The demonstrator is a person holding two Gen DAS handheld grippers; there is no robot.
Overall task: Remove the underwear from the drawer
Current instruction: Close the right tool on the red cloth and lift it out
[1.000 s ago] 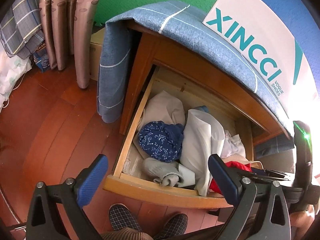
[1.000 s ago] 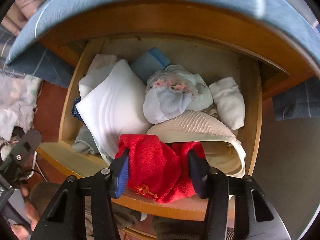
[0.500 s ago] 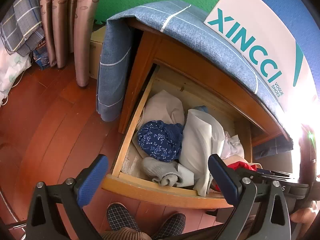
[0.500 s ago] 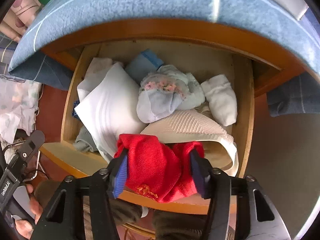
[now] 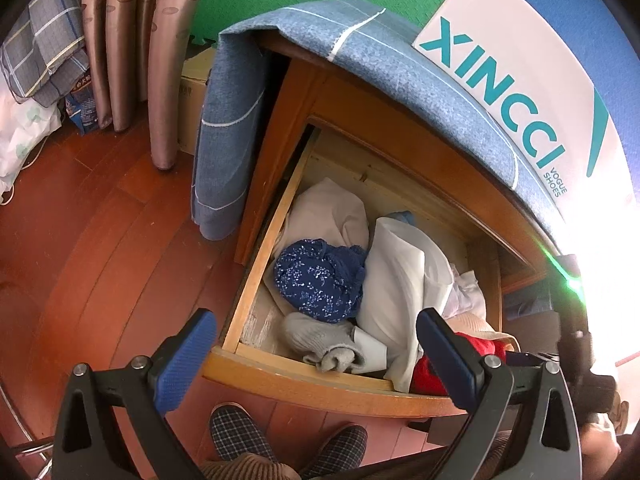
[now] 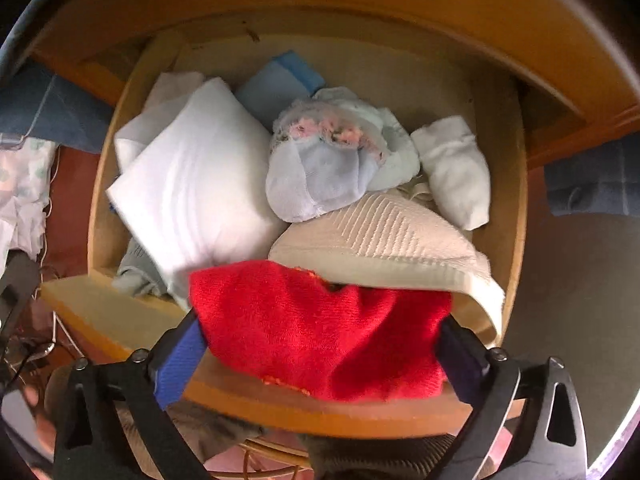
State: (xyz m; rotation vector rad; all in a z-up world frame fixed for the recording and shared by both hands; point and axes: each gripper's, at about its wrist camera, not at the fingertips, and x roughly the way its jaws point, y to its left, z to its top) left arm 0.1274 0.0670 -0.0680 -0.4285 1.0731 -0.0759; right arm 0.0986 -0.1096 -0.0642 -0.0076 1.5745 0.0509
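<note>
The wooden drawer stands pulled out and full of clothes. A red knitted garment lies spread over its front edge. My right gripper points down over the garment with its jaws opening wide, one finger at each side of it. Behind the garment lie a cream ribbed piece, pale blue lace-trimmed underwear and a white folded cloth. Dark blue floral underwear sits at the drawer's left. My left gripper hangs open and empty above the drawer front.
A blue cloth drapes over the cabinet top, with a white XINCCI box on it. Curtains hang at the left over a wooden floor. The person's checked slippers stand below the drawer. Grey socks lie in the drawer's front.
My right gripper's jaws have spread wide and it has dropped closer to the drawer. The red garment, bunched between them before, now lies spread out. The left gripper has stayed put.
</note>
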